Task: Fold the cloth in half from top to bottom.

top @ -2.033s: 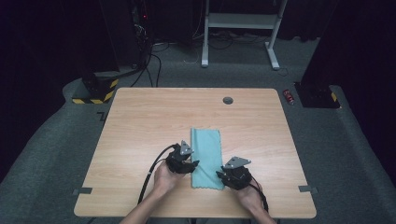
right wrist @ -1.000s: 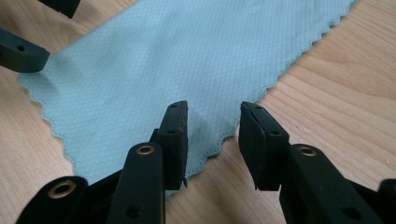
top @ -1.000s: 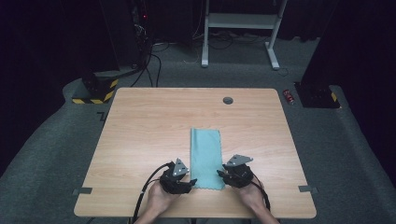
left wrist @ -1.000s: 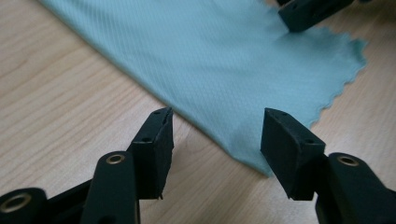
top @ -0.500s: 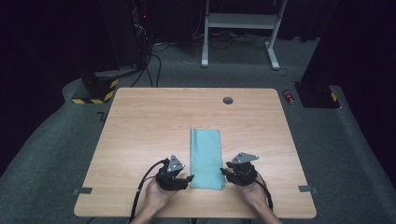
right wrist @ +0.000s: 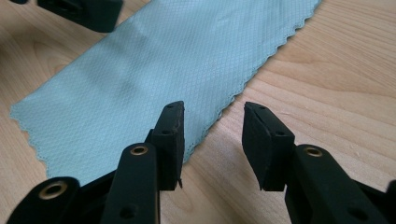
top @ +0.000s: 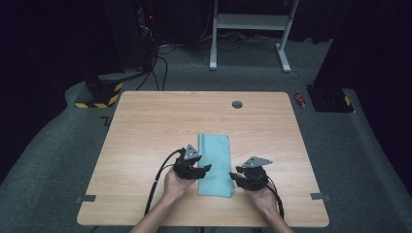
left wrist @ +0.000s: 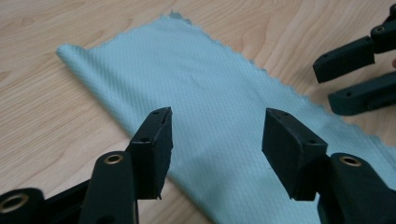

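A folded light-blue microfibre cloth with a zigzag-cut hem [top: 214,164] lies flat as a long strip on a pale wood-grain table [top: 145,121], a little right of centre and toward the near edge. Two hands come in from the bottom of the high view, each w/ black two-jaw tongs. The left tongs [top: 204,169] sit at the cloth's left edge, tips just over the fabric; in the left gripper view [left wrist: 215,140] the jaws stand wide apart w/ cloth beneath them, not pinched. The right tongs [top: 235,174] sit just beside the cloth's right hem (near its lower corner); in the right gripper view [right wrist: 212,140] the jaws have just been opening, w/ the scalloped hem and bare wood showing in the gap between them, nothing gripped.
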A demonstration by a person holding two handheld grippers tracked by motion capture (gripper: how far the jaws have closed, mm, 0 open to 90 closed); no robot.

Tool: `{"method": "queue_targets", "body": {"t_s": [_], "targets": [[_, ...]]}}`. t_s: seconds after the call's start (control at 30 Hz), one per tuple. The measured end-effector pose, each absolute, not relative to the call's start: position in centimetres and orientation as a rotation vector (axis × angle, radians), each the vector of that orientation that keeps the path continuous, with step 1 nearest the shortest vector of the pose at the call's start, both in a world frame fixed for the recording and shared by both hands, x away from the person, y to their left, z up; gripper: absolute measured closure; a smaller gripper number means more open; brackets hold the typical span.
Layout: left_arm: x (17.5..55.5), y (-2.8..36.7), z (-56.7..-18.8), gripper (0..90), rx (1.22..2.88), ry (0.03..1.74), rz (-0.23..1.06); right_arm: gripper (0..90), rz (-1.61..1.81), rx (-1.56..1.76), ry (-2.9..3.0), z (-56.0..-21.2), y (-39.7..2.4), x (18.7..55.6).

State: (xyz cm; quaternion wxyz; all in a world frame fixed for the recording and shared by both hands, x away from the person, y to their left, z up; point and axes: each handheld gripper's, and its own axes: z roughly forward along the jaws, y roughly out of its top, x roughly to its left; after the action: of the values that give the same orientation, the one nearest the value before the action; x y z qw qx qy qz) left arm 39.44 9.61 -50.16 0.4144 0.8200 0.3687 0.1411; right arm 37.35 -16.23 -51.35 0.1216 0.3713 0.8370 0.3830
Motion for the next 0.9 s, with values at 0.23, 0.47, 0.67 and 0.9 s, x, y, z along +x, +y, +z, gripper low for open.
{"method": "queue_targets", "body": {"t_s": [0.23, 0.47, 0.67, 0.9], "targets": [[40.8, 9.5, -51.7, 43.6, 2.086, 0.992, 0.336, 56.7, 1.111, 1.084, 2.455, -51.5, -15.7, 37.8], [41.4, 10.4, -52.0, 44.7, 2.098, 1.045, 0.371, 56.6, 1.060, 1.067, 2.475, -51.8, -14.7, 38.4], [41.5, 10.8, -51.5, 44.2, 2.049, 1.013, 0.381, 56.4, 1.042, 1.051, 2.487, -51.7, -14.6, 38.5], [43.2, 9.5, -50.9, 43.5, 2.062, 0.969, 0.375, 56.2, 1.053, 1.047, 2.488, -51.8, -14.7, 38.6]]}}
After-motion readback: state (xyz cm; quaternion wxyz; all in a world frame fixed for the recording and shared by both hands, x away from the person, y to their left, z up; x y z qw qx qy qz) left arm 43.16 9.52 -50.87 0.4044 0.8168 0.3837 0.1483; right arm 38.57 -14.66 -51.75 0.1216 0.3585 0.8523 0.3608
